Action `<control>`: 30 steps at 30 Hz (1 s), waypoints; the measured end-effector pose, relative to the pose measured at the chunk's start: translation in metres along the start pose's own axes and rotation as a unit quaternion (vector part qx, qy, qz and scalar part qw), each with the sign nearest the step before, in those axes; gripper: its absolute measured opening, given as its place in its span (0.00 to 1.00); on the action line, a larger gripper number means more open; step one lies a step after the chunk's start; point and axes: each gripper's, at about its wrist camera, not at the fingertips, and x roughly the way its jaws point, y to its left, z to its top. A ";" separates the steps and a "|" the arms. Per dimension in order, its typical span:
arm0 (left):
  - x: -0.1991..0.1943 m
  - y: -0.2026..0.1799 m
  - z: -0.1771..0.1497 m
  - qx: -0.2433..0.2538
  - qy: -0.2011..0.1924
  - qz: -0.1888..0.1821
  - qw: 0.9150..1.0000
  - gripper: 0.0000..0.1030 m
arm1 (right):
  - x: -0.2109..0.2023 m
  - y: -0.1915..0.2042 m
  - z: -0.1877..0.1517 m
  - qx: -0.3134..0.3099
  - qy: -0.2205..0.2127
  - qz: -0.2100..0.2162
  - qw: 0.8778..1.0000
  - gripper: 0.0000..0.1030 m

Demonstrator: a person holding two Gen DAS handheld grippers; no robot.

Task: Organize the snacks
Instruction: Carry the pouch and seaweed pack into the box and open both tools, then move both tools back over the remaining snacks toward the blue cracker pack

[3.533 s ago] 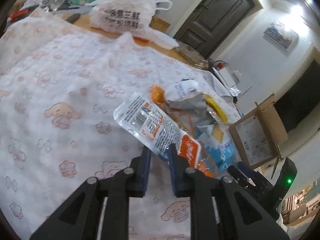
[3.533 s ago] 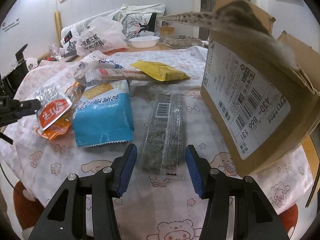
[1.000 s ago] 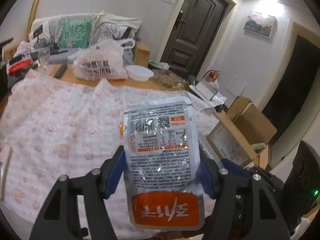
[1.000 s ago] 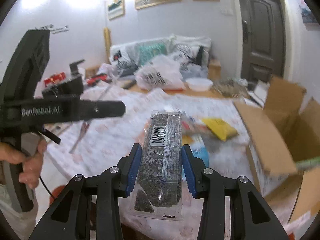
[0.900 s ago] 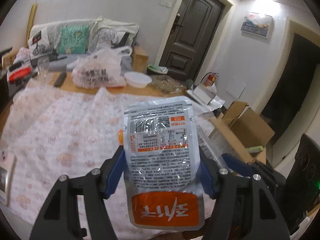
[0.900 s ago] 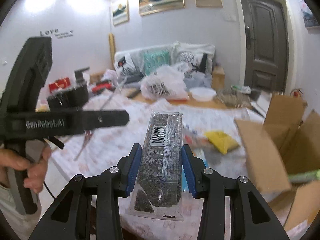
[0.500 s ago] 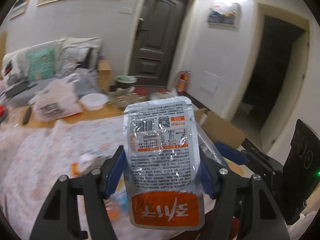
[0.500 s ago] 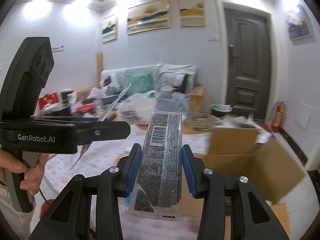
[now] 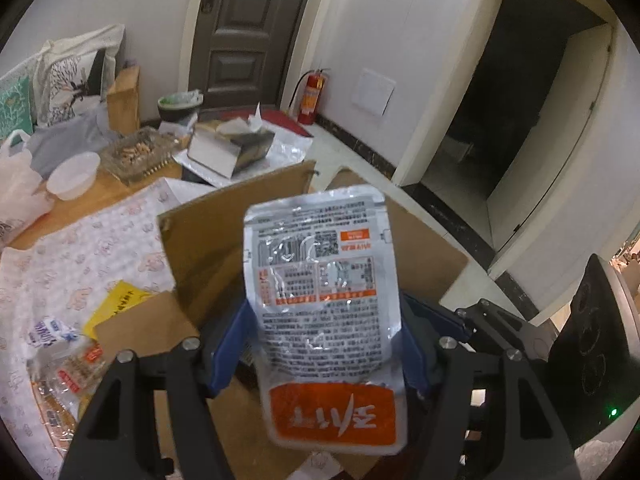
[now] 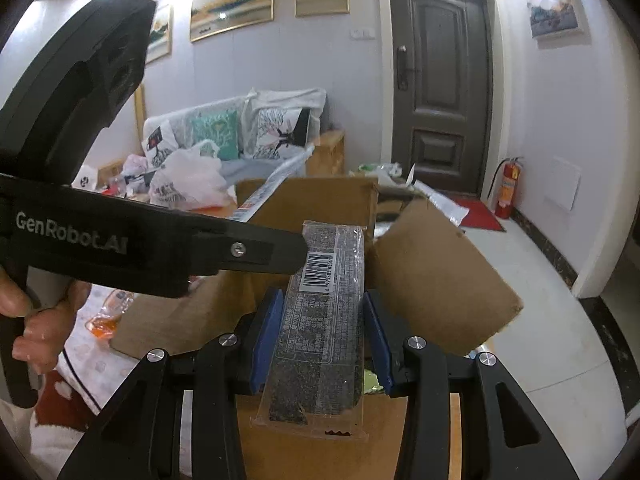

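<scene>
So both packs have swung off the tabletop and now hang over the open cardboard box (image 9: 216,240). The left gripper (image 9: 320,344) clamps the silver-and-orange pouch (image 9: 324,300); the right gripper (image 10: 320,336) pinches the dark seaweed pack (image 10: 320,320) (barcode up). Probably just the drop left, once the flaps are cleared.

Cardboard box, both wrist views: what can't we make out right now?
- Left wrist: inside of the cardboard box, hidden by the silver pouch in the left gripper.
- Right wrist: box floor, hidden by the dark seaweed pack in the right gripper.
- Pouch print: too small to read.
</scene>
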 end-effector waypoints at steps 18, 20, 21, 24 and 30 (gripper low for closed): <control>0.005 0.013 0.001 -0.008 0.004 0.026 1.000 0.67 | 0.017 -0.002 0.005 0.000 0.017 0.002 1.000 0.37; -0.002 0.016 0.000 -0.009 -0.004 0.026 1.000 0.67 | 0.014 0.002 0.006 -0.003 0.016 0.000 1.000 0.37; -0.009 0.019 -0.002 -0.011 -0.009 0.027 1.000 0.67 | 0.012 0.005 0.007 -0.005 0.015 0.000 1.000 0.37; -0.029 0.028 -0.007 -0.017 -0.025 0.027 0.999 0.67 | 0.005 0.016 0.011 -0.012 0.009 0.003 1.000 0.37; -0.086 0.058 -0.028 -0.039 -0.068 0.044 0.996 0.68 | -0.008 0.055 0.026 -0.031 -0.008 0.036 0.999 0.37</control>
